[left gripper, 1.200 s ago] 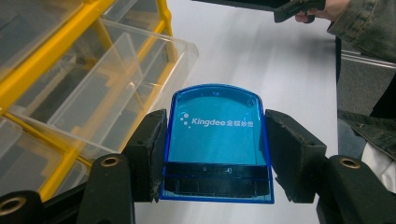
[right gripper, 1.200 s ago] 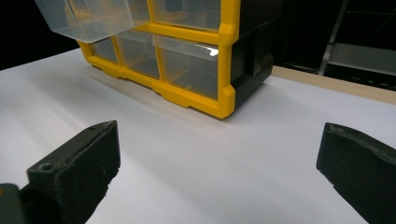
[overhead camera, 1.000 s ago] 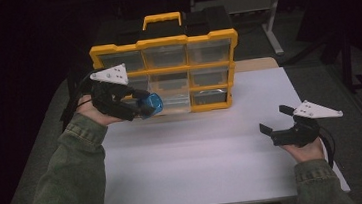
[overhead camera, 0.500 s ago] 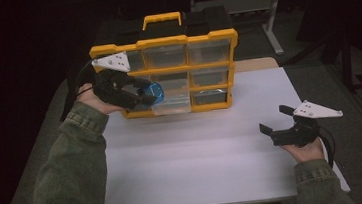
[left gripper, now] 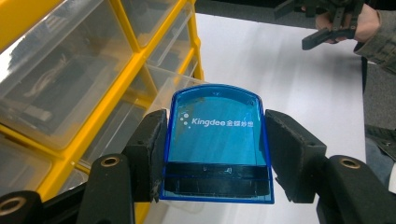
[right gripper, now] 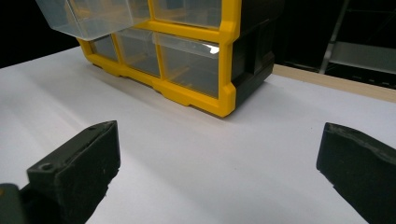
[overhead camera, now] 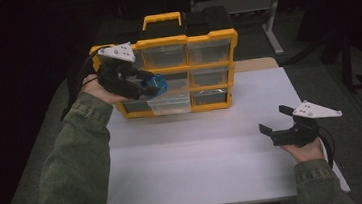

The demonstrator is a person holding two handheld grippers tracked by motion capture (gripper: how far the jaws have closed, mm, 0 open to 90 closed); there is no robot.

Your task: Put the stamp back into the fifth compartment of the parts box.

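Left gripper (left gripper: 212,154) clamped on blue Kingdee-marked case (left gripper: 215,140), pads on both side edges, held in air against front of yellow drawer organizer (overhead camera: 186,71) at far edge of bench (overhead camera: 215,169), above pulled-out clear drawer (overhead camera: 171,103). Right gripper (overhead camera: 275,120) spread wide, empty, near right edge. Risk, judged: smooth plastic sides could slip from pads; case could clip drawer rim and miss.

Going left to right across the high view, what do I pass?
Left sleeve → left gripper holding the blue case → yellow organizer → right gripper, open above the white table.
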